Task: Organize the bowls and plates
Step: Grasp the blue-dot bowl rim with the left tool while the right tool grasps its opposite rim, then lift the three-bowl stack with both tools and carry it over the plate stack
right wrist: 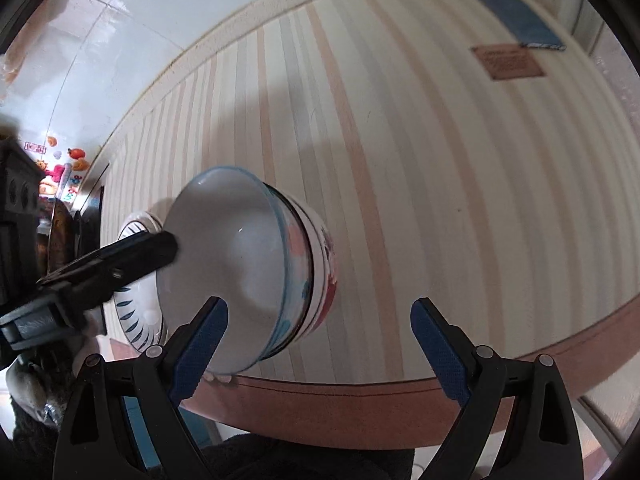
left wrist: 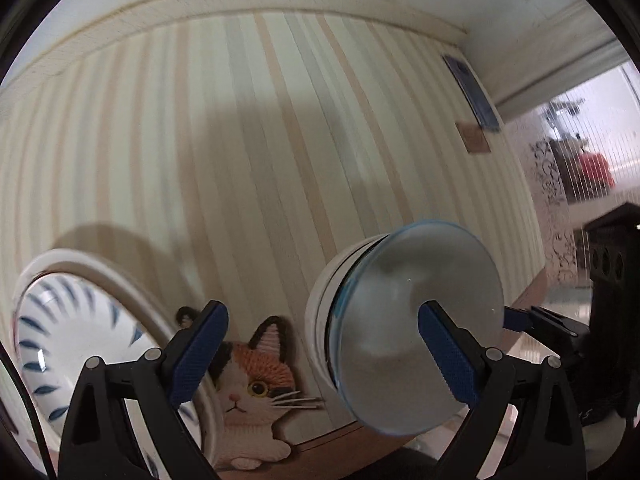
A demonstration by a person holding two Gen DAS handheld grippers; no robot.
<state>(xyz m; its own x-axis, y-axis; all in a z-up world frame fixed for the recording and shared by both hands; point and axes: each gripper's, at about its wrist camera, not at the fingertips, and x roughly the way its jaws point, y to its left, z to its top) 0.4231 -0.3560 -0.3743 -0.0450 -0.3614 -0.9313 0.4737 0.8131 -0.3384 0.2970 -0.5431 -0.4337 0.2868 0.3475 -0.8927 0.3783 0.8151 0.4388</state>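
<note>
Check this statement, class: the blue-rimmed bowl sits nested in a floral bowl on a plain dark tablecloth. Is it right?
One detail is wrong. The blue-rimmed bowl is nested in the floral bowl, but the right wrist view shows the tablecloth is cream with pale stripes, not plain dark.

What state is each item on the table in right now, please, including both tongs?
Left tongs: open, one finger against the top bowl.
Right tongs: open, empty.
Blue-rimmed bowl: nested in the floral bowl, empty.
Floral bowl: on the striped tablecloth, holding the other bowl.
Blue-patterned plate: flat, empty.
Phone: lying flat by the far edge.
</note>
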